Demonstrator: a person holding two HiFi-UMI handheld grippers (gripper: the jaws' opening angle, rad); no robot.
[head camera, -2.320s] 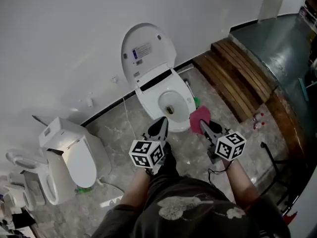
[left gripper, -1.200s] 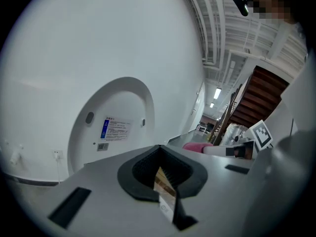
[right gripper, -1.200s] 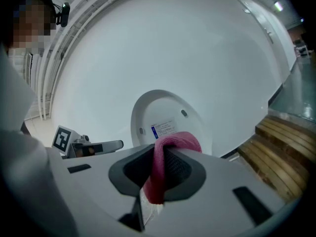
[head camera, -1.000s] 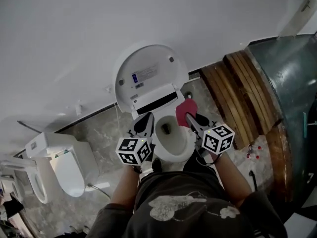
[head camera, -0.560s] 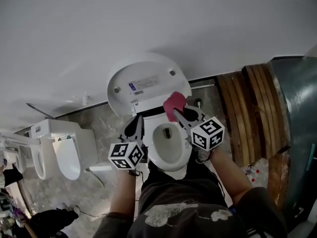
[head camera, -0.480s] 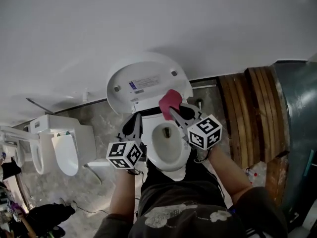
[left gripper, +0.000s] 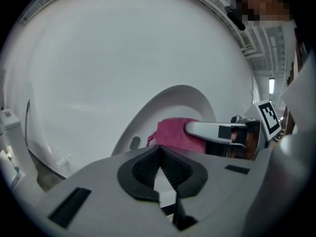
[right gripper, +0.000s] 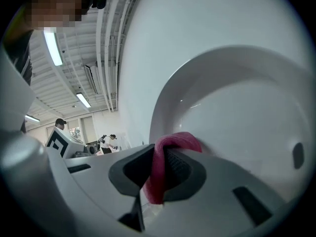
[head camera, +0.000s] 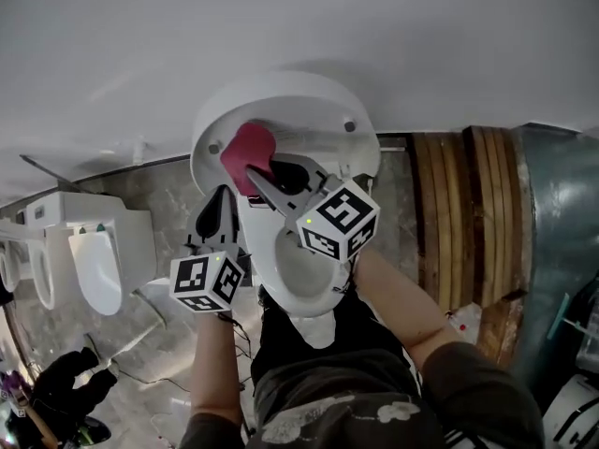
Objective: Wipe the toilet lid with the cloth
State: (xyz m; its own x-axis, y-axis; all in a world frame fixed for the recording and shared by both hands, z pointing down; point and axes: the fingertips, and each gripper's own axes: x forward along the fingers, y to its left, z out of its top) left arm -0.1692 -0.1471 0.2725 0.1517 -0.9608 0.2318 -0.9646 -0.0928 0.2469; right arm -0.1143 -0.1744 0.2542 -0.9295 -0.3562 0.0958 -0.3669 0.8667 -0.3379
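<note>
Above the bowl (head camera: 301,262), head view: right tongs (head camera: 256,170) hold the pink cloth (head camera: 245,148) against the raised toilet lid (head camera: 314,96), ready for wiping. Left gripper view: left tongs (left gripper: 159,151) shut, empty, kept clear. Right gripper view: jaws clamp a cloth fold securely.

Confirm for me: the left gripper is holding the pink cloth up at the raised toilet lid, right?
No, it is the right gripper that is holding the pink cloth up at the raised toilet lid; the right gripper view shows the cloth pinched between its jaws.

Bunched pink cloth (head camera: 245,150) sits at the raised white toilet lid (head camera: 304,96).
</note>
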